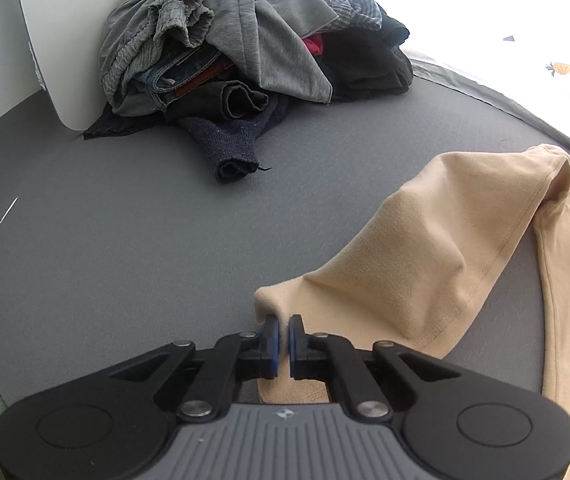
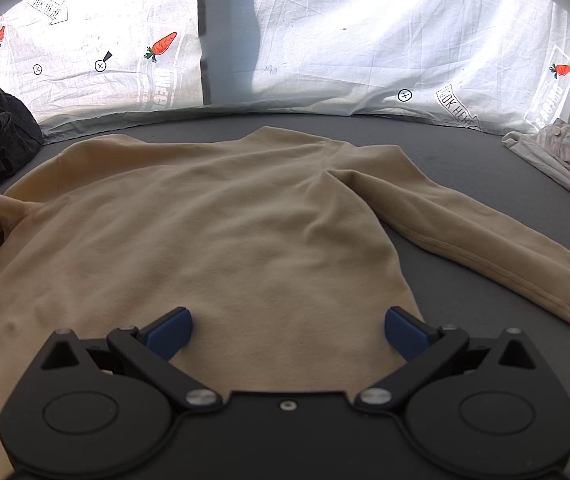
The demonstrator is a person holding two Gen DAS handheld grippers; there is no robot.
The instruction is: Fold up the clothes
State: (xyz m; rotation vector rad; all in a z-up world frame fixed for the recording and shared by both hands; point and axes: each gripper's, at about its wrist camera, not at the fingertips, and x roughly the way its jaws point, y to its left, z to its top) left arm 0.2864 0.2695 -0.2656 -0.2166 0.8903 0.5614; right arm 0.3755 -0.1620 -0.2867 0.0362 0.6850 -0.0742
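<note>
The beige sweater (image 2: 213, 232) lies spread flat on the grey mat (image 1: 105, 240), not folded yet. The left gripper (image 1: 283, 334) is clamped on its sleeve cuff (image 1: 269, 300), so the first fold is only starting. The right gripper (image 2: 288, 330) hangs wide apart above the hem. A pile of clothes (image 1: 245, 44) waits (all unfolded).

Soft matt fleece sweater (image 2: 213, 232), matt grey mat (image 1: 125, 240)
</note>
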